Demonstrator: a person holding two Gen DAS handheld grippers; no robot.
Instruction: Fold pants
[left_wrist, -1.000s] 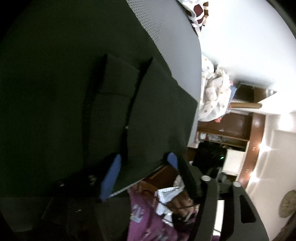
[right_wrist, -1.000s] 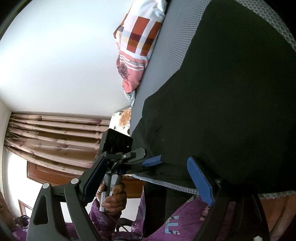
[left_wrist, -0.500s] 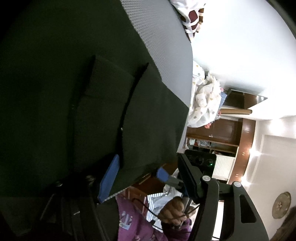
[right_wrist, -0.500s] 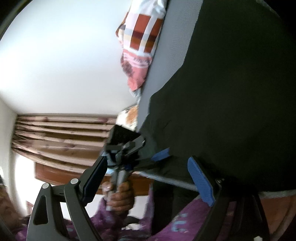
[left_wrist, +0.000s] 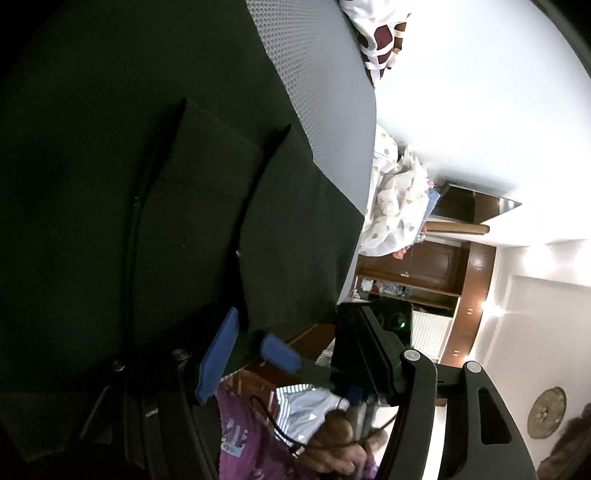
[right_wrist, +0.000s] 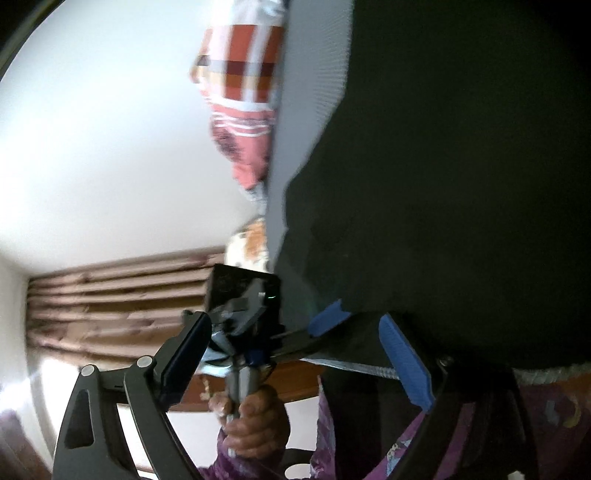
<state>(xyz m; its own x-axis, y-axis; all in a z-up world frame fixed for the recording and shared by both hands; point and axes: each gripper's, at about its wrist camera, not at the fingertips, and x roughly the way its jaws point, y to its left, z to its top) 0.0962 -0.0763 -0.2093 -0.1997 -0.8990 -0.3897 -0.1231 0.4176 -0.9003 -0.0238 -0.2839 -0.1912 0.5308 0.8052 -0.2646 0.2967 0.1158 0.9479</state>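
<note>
Pants (left_wrist: 184, 221) hem at bed (left_wrist: 325, 92) edge; left gripper (left_wrist: 295, 321) half-open, right gripper (right_wrist: 295, 325) wide, both seemingly empty; pinch all layers.

No words, numbers or brand marks can be read anywhere; the print on the pink pillow (right_wrist: 243, 122), upper middle, is blurred.

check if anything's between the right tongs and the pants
Nothing visible does: the hem of the pants already lies inside the open right tongs. The left tongs reach the same hem just beside them.
</note>
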